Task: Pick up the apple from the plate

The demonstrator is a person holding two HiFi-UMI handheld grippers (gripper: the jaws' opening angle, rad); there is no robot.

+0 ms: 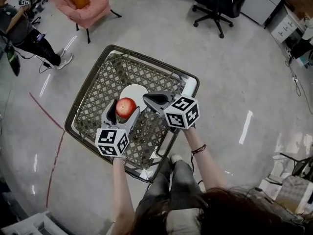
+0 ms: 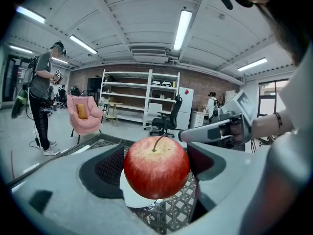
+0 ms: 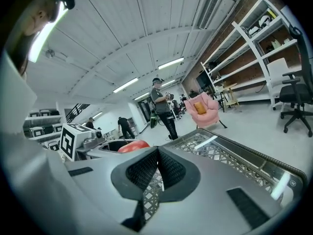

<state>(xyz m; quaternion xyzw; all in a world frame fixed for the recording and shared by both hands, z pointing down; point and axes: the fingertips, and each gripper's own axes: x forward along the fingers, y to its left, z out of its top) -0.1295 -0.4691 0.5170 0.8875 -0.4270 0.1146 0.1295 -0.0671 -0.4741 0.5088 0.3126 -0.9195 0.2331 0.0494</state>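
1. The apple (image 1: 125, 107), round, glossy and red with paler flecks and a thin brown stem, sat between the jaws of the left gripper (image 1: 124, 110).
2. In the left gripper view the jaws were spread to the fruit's width. One dark, ribbed pad (image 2: 110, 165) lay against its left flank, and the other jaw pressed against its right, so the jaws pinched it across the middle.
3. A plain white round plate (image 1: 134, 91) lay just behind and under the apple. The fruit overlapped the plate's near left edge in the head view, but whether it touched the plate could not be told.
4. The right gripper (image 1: 146, 98) hung just to the right of the apple, over the plate's near edge. Its grey jaws were pressed together with nothing between them, and their textured black pads met in a single seam.
5. The plate rested in a square woven basket (image 1: 100, 89) of open lattice work with a dark raised rim.
6. The basket stood on a shiny grey floor (image 1: 234, 72).
7. Well apart from it were a pink padded armchair (image 1: 85, 4), a black office chair (image 1: 217, 4) and a standing person (image 1: 24, 31).
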